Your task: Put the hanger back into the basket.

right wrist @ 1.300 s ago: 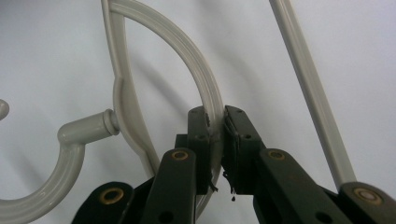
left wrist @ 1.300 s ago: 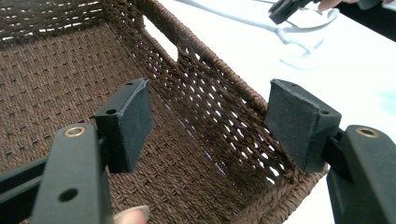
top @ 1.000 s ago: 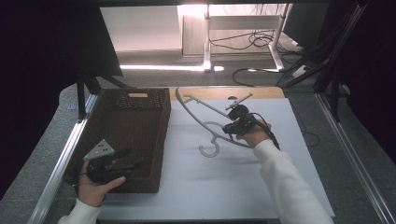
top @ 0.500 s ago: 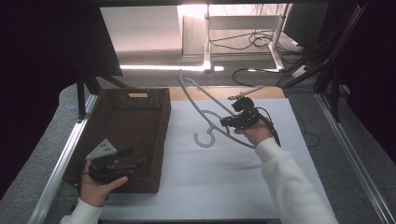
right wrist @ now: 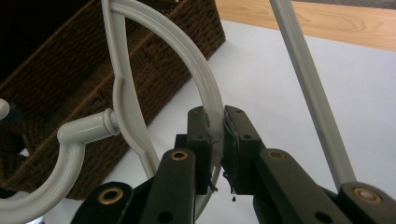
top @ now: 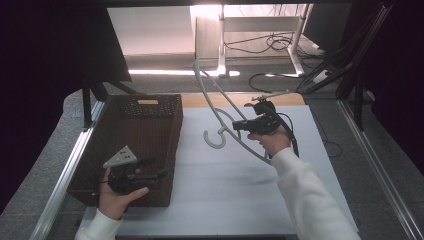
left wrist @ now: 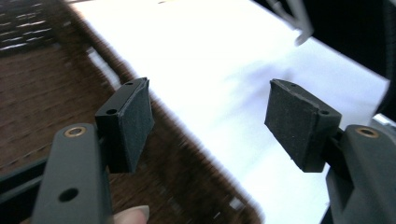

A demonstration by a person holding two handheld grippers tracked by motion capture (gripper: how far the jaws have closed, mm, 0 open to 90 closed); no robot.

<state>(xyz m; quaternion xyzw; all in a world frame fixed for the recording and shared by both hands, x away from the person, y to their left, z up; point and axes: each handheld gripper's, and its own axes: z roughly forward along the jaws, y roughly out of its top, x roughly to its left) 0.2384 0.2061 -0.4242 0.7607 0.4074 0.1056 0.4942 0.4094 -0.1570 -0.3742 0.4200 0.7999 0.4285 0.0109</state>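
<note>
Our right gripper (right wrist: 215,140) is clamped on the curved arm of the white clothes hanger (top: 220,107), lifted off the white mat (top: 210,185). Left of it sits the wicker basket (top: 172,145); over its near corner our left gripper (left wrist: 210,121) gapes empty. We judge delivery undone.

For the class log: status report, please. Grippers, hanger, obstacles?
Right gripper shut on hanger, lifted off the table. Left gripper open, over the basket edge. Nothing in the way.
</note>
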